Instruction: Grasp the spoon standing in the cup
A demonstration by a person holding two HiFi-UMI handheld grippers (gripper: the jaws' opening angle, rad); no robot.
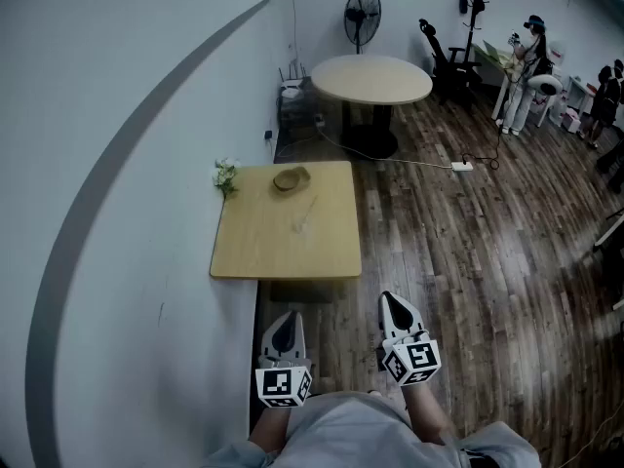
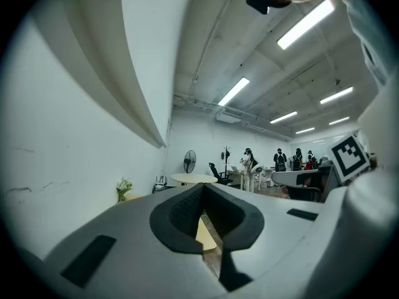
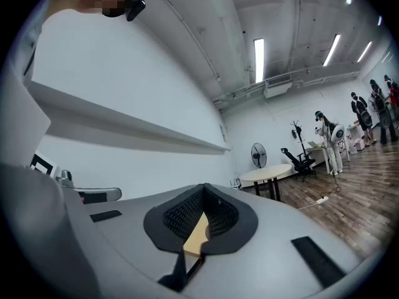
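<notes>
Wall [image 1: 117, 164] is noted along the left, with a square wooden worktop [image 1: 253, 252] set against it. Flowers [image 1: 226, 175] are seen at the worktop's left edge, touching the wall side. A shallow brown bowl [image 1: 291, 178] is placed near the far edge; its contents cannot be told. Just nearer, about mid-worktop, a thin pale spoon [image 1: 309, 209] is seen slanted, its lower end in a small cup [image 1: 301, 226] that is only faintly made out. The left claw [image 1: 285, 317] is held low, short of the worktop's near edge, closed and gripping nothing. The right claw [image 1: 391, 299] is held beside it over the wooden floor [image 1: 468, 261], likewise closed and empty. Farther right, a round table [image 1: 370, 78], a fan [image 1: 362, 13], an office chair [image 1: 441, 55], a power strip [image 1: 462, 166] and standing people [image 1: 522, 76] are recorded, well apart from the worktop.
</notes>
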